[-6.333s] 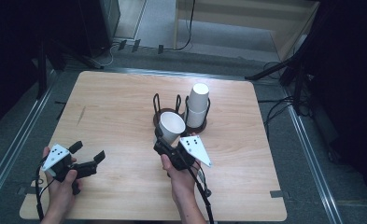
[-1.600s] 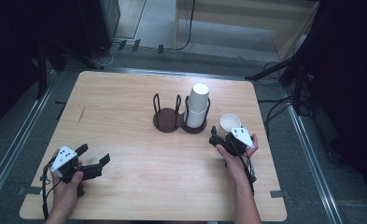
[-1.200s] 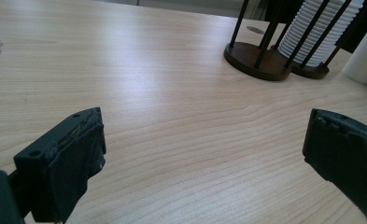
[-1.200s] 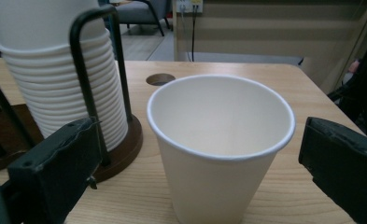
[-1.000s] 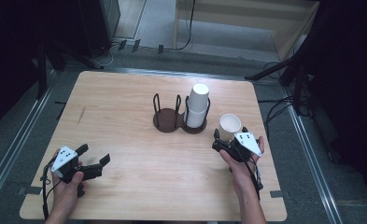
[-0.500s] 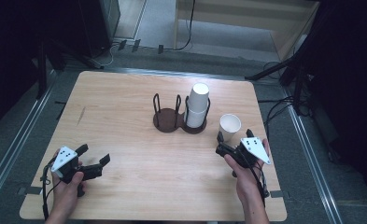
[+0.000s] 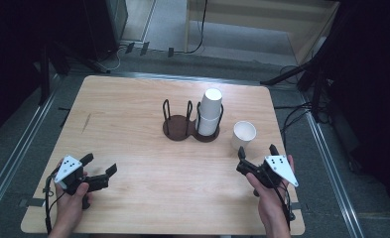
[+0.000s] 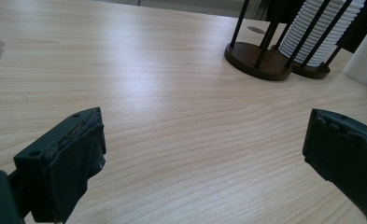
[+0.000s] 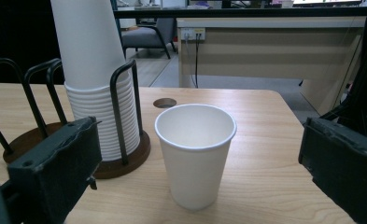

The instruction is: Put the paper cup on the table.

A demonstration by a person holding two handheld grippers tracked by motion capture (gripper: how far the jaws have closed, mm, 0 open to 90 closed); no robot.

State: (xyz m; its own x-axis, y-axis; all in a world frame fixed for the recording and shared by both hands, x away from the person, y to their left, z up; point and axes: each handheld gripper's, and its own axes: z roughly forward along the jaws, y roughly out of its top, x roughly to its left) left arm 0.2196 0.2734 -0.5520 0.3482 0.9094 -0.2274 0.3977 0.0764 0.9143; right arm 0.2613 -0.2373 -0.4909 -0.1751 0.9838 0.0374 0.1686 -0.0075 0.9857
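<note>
- Paper cup (image 7: 243, 134) stands upright, mouth up, on the table (image 7: 133, 124), just right of the cup holder (image 7: 192, 124), likely placed for use.
- Right gripper (image 7: 256, 157), jaws wide apart and empty, sits near it.
- Left gripper (image 7: 99, 171) rests open, well apart.
- No readable writing anywhere.

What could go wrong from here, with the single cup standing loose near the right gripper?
The paper cup stands upright and empty, straight ahead of the open right gripper; a forward nudge from a jaw could tip it. It also sits near the table's right edge, so if knocked it might roll off. The cup stack in the holder is close beside it, so a wide sweep could catch the holder's wire.
</note>
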